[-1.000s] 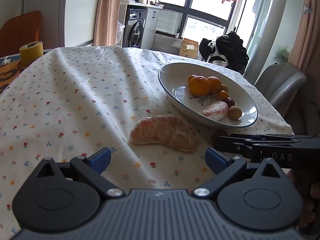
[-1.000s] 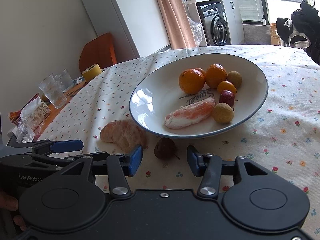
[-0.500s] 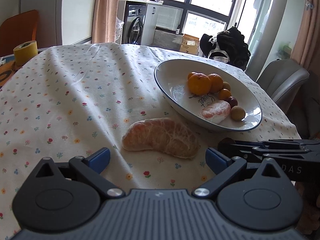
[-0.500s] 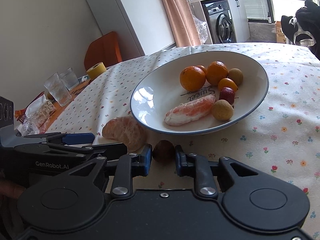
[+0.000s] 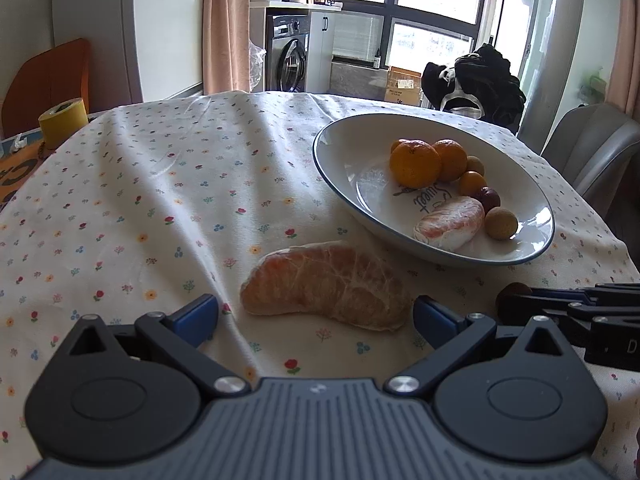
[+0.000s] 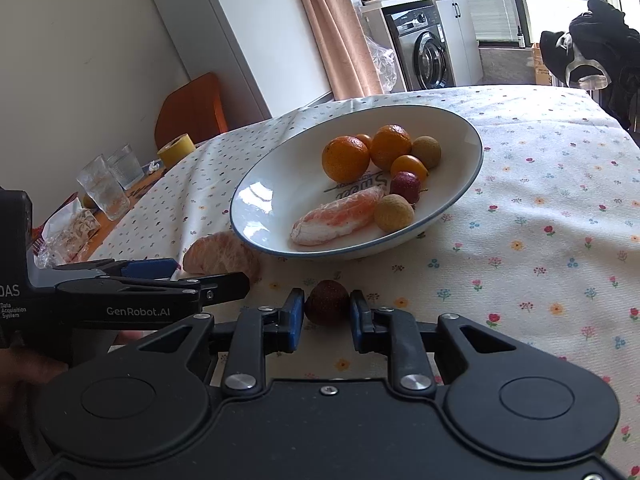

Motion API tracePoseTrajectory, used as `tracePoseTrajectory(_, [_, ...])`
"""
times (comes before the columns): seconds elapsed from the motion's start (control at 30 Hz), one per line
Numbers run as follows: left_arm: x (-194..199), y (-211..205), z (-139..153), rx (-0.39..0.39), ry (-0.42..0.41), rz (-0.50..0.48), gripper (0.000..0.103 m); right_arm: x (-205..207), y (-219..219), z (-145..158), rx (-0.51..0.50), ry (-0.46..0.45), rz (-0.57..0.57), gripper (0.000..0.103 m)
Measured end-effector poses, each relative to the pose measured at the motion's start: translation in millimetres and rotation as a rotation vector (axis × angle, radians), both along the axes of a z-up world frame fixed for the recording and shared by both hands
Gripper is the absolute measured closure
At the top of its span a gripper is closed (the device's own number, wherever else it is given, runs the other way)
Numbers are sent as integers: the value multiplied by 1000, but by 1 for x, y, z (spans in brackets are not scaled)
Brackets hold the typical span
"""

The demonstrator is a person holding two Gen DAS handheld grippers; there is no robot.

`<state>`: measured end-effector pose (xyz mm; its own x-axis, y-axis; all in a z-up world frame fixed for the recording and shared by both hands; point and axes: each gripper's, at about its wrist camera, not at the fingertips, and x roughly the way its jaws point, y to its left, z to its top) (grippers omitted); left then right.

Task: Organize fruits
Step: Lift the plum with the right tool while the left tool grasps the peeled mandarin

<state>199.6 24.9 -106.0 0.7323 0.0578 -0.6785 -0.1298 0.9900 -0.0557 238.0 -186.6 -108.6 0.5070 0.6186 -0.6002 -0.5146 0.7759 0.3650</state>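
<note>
Between the right tongs (image 6: 326, 312), closed on it, sits a small dark fruit (image 6: 327, 301) on the bench (image 6: 540, 240); the plate (image 6: 460, 200) lies at twelve o'clock. Left tongs (image 5: 316, 316) gape around the peeled citrus segment (image 5: 326, 290), long axis crosswise.

Daylight floods in from the windows (image 5: 404, 12) behind the table, and they blow out nearly white in my left view. The tablecloth (image 5: 160, 200) takes that light from the far side, so its folds cast soft grey shadows toward me. The bowl (image 6: 280, 240) carries a bright glare patch on its inner wall in my right view. My own black housings along the bottom sit dark and low in detail. Both views bend strongly at the edges: the wall (image 6: 80, 60) curves, and the corners darken. Focus stays sharp across the fruit; I see no motion blur.
</note>
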Motion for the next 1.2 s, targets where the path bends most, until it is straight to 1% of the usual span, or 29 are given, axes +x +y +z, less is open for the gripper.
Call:
tracePoseTrajectory(0.13, [6, -4, 0, 9, 7, 20, 0, 0, -5, -1, 9, 1, -10, 80])
tracePoseTrajectory(0.33, [9, -12, -3, 71, 5, 24, 0, -1, -10, -2, 13, 1, -15, 80])
tracePoseTrajectory(0.5, [5, -8, -3, 60, 3, 8, 3, -2, -8, 0, 7, 0, -20, 80])
tracePoseTrajectory(0.53, [3, -7, -2, 58, -2, 6, 6, -2, -8, 0, 7, -1, -19, 80])
tracePoseTrajectory(0.57, [1, -7, -1, 59, -10, 2, 11, -2, -7, 0, 8, -3, -19, 80])
tracePoseTrajectory(0.6, [0, -7, -1, 60, -17, -1, 13, -3, -6, 1, 8, -5, -17, 80])
tracePoseTrajectory(0.8, [-9, 2, 1, 14, -32, -16, 14, -6, -1, 3, -2, -11, -9, 80])
tracePoseTrajectory(0.9, [-13, 4, 6, -10, -49, -23, 21, -7, 1, 6, -5, -18, -7, 80])
tracePoseTrajectory(0.97, [-16, 5, 11, -41, -64, -57, 47, -8, 2, 7, -6, -22, -7, 80])
tracePoseTrajectory(1.03, [-15, 5, 12, -54, -49, -56, 47, -9, 3, 8, -7, -24, -5, 80])
tracePoseTrajectory(1.1, [-15, 5, 11, -52, -51, -62, 47, -9, 4, 8, -7, -26, -3, 80])
tracePoseTrajectory(1.2, [-16, 7, 11, -48, -46, -40, 39, -10, 4, 8, -10, -26, -1, 80])
